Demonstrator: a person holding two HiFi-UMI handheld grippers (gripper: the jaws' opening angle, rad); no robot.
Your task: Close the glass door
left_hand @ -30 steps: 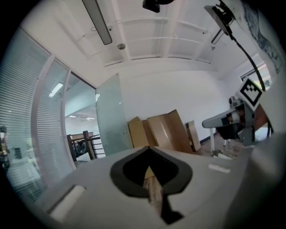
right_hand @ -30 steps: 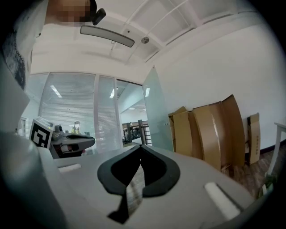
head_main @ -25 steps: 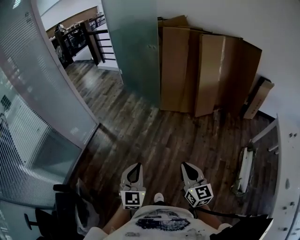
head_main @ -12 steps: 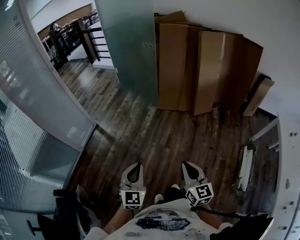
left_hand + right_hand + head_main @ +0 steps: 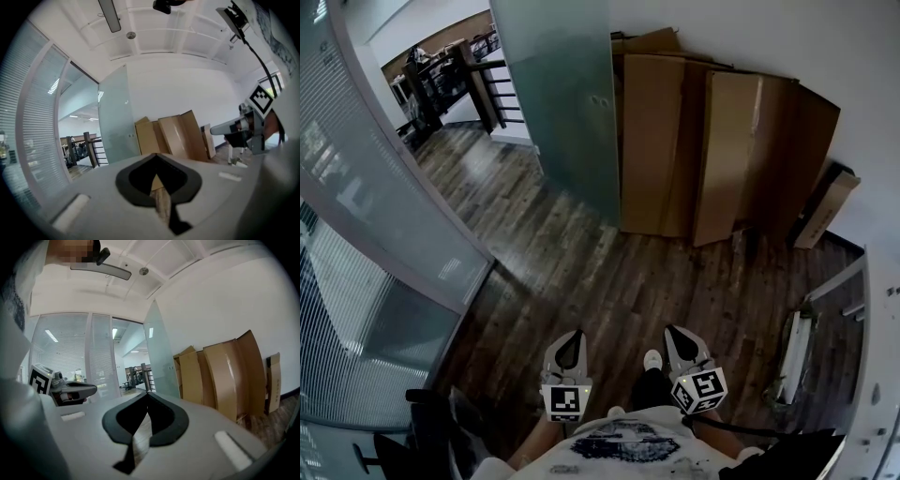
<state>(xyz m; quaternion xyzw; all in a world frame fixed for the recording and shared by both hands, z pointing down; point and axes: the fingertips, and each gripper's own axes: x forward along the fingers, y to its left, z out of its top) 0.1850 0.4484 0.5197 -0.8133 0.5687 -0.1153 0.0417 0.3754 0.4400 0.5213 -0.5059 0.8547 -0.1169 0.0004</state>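
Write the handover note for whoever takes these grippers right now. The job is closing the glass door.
Left gripper: shut, empty, held low in front of the person.
Right gripper: shut, empty, level with the left.
Glass door: some way ahead, standing open, its right edge by the cardboard; the doorway lies to its left.
Done: nothing yet; neither gripper touches the door.
Left: get to the door, then probably swing it across the doorway until it shuts.

The glass door runs off the head view's top edge. Behind it the dark railing is partly hidden; beyond that, furniture is too small to identify, as is the door's small fitting
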